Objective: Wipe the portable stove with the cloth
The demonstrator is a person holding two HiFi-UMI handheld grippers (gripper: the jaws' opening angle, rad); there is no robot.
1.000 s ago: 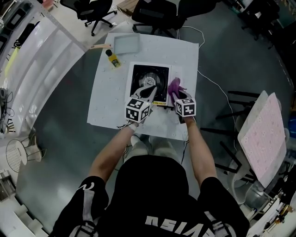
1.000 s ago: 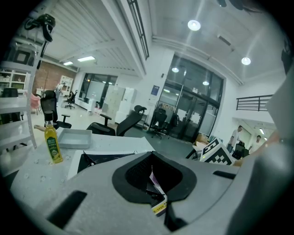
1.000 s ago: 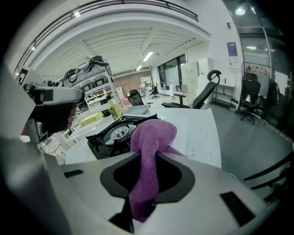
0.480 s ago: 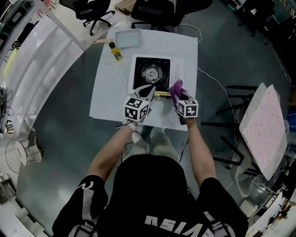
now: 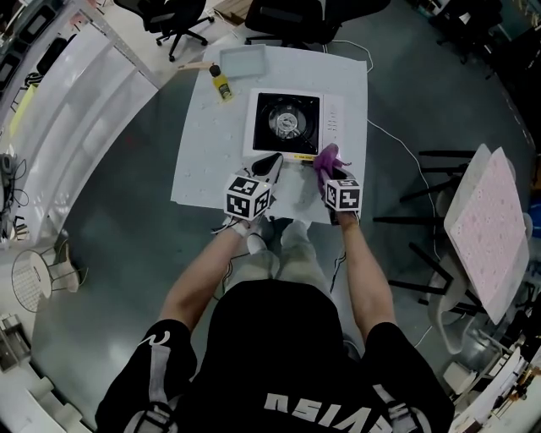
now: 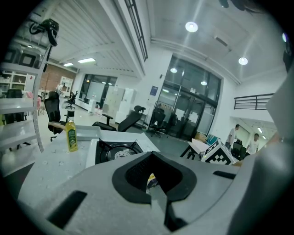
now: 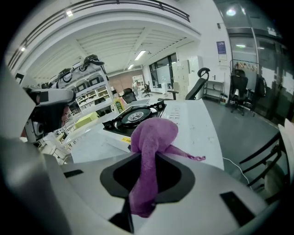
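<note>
I wear a black short-sleeved shirt (image 5: 279,338) with white lettering. My pale grey left tool (image 5: 269,163) and right tool (image 5: 329,172) carry black-and-white marker cubes (image 5: 248,198).

The left side of the surface (image 5: 203,144) is bare, so a hand could pass there. The stove (image 5: 292,123) fills the middle. A yellow bottle (image 5: 221,84) and a flat tray (image 5: 242,59) stand near the far edge. Right of the stove is only a thin bare strip. Office chairs (image 5: 287,15) stand past the far edge.
</note>
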